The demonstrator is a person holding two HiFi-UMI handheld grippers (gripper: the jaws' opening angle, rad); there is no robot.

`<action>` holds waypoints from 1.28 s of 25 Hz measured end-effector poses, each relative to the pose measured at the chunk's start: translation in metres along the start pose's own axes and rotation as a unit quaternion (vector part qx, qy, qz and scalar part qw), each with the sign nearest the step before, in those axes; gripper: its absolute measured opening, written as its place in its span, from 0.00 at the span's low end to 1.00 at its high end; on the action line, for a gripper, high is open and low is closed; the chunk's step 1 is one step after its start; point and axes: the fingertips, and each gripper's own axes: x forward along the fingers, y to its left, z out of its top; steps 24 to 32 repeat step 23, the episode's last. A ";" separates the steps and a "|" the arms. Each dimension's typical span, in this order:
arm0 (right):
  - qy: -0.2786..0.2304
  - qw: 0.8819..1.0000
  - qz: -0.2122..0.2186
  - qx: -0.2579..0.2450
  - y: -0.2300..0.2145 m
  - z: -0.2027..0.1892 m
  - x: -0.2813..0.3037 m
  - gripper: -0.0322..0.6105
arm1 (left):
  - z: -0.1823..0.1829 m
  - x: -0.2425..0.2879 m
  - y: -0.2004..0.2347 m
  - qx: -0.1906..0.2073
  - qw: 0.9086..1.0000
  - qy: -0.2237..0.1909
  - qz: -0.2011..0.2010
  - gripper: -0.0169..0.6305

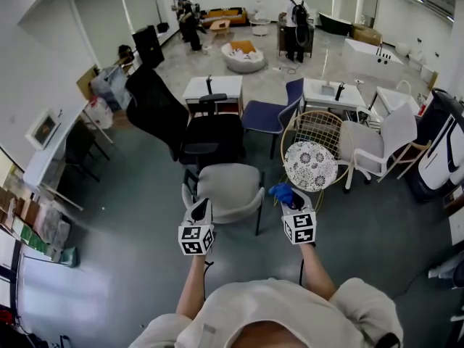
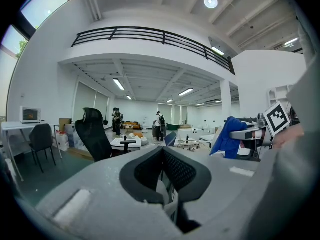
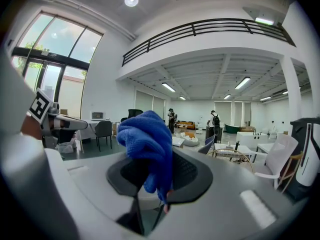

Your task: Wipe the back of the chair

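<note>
A grey chair (image 1: 230, 183) is recorded standing on the floor just ahead of both grippers. The left gripper (image 1: 201, 209) is held over the chair's near left edge, with its jaws closed together and nothing between them. The right gripper (image 1: 296, 205) is held just beside the chair's near right corner. It is clenched on a blue cloth (image 1: 281, 193), which is bunched above the jaws.

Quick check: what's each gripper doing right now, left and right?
Left gripper: closed, nothing between the jaws.
Right gripper: closed on the blue cloth.
</note>
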 end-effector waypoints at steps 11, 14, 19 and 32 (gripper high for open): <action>0.010 1.000 0.006 0.002 0.012 -0.007 0.002 0.20 | -0.003 -0.005 0.002 -0.008 1.000 0.001 -0.001 0.03; 0.010 1.000 0.008 0.002 0.017 -0.009 0.001 0.20 | -0.005 -0.007 0.004 -0.010 1.000 0.002 0.000 0.03; 0.012 1.000 0.009 0.001 0.020 -0.009 0.004 0.20 | -0.004 -0.005 0.006 -0.011 1.000 0.002 -0.001 0.03; 0.012 1.000 0.009 0.000 0.021 -0.006 0.005 0.20 | 0.000 -0.004 0.005 -0.012 1.000 -0.002 -0.002 0.03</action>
